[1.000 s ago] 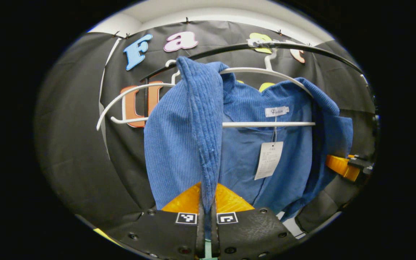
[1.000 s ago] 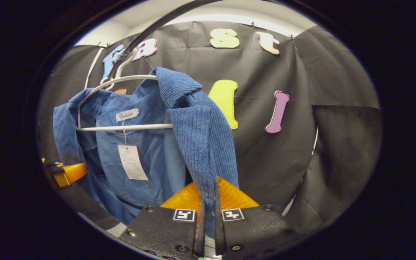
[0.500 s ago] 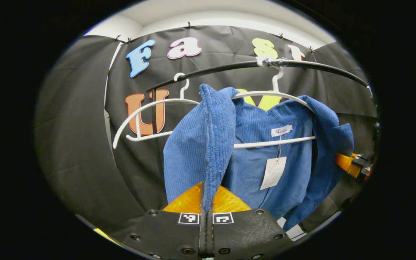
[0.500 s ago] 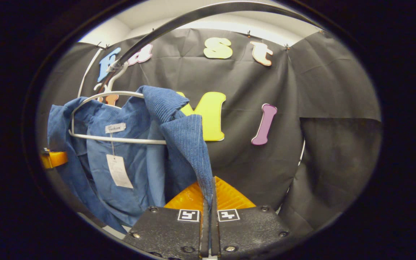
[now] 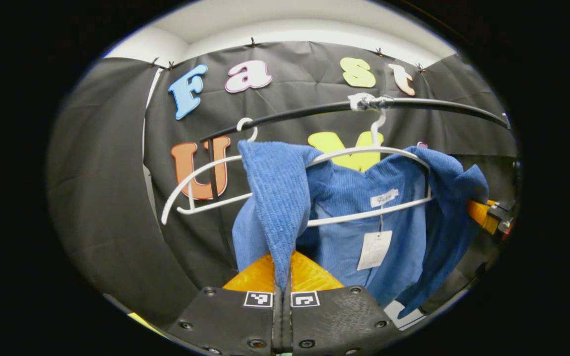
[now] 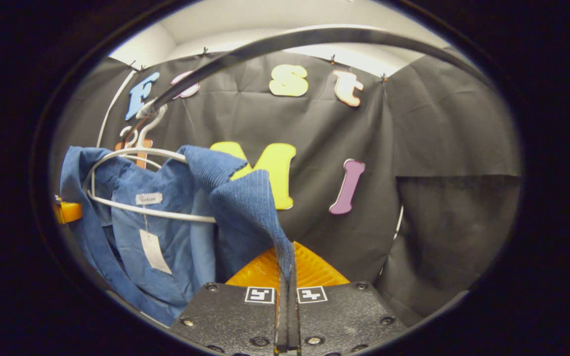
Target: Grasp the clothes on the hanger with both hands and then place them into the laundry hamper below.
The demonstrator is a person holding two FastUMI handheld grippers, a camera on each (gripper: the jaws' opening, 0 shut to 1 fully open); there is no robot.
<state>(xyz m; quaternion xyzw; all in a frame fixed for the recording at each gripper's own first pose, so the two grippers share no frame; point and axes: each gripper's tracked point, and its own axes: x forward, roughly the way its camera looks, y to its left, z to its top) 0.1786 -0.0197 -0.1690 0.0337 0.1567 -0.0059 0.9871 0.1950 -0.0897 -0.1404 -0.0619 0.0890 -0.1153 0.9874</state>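
A blue corduroy jacket (image 5: 349, 217) hangs on a white hanger (image 5: 364, 151) from a black rail (image 5: 413, 105). My left gripper (image 5: 282, 287) is shut on a fold of the jacket's left shoulder, pulled off the hanger's end. In the right gripper view the blue jacket (image 6: 166, 232) drapes over the white hanger (image 6: 136, 154), and my right gripper (image 6: 287, 282) is shut on the other shoulder fold. The right gripper (image 5: 488, 220) shows at the far right of the left gripper view; the left gripper (image 6: 67, 211) shows at the left edge of the right gripper view. The hamper is out of sight.
A second, bare white hanger (image 5: 201, 173) hangs on the rail to the left of the jacket. The rail (image 6: 275, 42) arcs close overhead in the right gripper view. A paper tag (image 5: 374, 249) dangles from the collar.
Both grippers have closed fully on the shoulder folds and drawn back and down. The fabric has slid off the hanger's ends, and the hanger and rail now sit lower in both views.
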